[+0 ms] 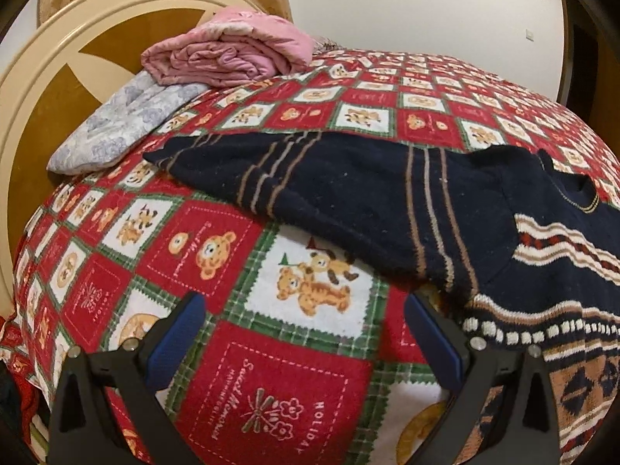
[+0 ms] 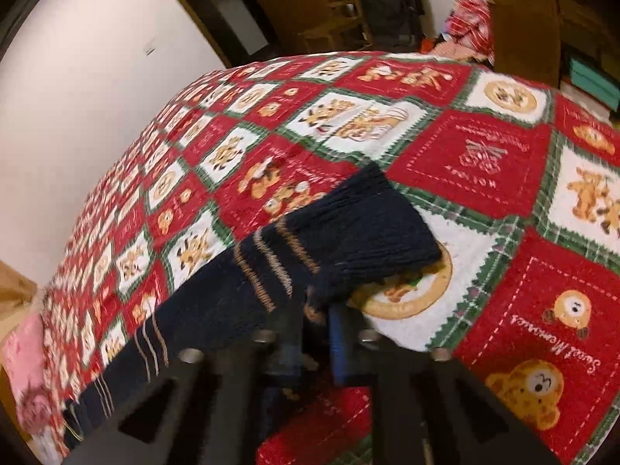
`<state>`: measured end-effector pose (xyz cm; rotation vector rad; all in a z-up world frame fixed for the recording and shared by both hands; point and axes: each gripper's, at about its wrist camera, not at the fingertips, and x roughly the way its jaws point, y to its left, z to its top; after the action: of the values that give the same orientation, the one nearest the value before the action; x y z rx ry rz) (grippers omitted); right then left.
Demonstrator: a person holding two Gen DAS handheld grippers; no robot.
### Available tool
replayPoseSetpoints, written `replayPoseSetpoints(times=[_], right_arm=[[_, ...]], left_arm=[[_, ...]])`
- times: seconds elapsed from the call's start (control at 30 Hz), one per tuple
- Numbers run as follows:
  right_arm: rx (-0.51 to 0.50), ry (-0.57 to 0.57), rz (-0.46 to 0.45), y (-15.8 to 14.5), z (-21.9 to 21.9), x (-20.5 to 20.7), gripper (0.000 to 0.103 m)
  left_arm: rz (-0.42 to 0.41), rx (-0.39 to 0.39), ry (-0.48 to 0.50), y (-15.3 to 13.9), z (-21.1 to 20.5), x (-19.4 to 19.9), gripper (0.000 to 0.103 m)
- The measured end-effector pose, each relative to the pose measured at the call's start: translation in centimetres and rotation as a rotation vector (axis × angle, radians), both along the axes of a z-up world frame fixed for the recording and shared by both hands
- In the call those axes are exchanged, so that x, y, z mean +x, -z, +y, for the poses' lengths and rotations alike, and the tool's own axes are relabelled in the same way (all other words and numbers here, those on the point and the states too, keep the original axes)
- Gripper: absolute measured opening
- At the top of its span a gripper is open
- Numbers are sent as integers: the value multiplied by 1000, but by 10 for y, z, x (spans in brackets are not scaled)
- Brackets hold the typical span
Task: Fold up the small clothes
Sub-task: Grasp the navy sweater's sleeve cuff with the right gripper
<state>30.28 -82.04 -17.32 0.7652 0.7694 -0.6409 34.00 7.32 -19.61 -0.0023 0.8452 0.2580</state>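
Right fingers (image 2: 317, 321) were clenched on the navy striped knitted sweater's (image 1: 348, 193) cuff at 6 o'clock, left fingers (image 1: 306, 333) released; thin pinch could slip when pulled.

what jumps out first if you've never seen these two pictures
The loud red, white and green teddy-bear bedspread fills both views. Across it lies a dark navy sweater with tan stripes; the right gripper is shut on its sleeve near the cuff. A rolled pink blanket sits by the headboard.
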Motion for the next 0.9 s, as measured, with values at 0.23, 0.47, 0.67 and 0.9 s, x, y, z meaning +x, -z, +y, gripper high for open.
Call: replayPoseSetpoints(times=[0.23,0.47,0.67,0.9], right_arm=[[-106,-91,-39,-34,31,8,8],[-263,-327,-111,-101,127,51,8],[-375,-591,-171,-147,255,86,8],[-382,-849,-197,-146,390,111,8]], left_arm=[[1,-25,1,6,6,-6,103],[-16,-53,31,6,5,-16,103],[-34,-86,61,-1,11,-27,103],[-50,-111,92,-9,21,-39,103]])
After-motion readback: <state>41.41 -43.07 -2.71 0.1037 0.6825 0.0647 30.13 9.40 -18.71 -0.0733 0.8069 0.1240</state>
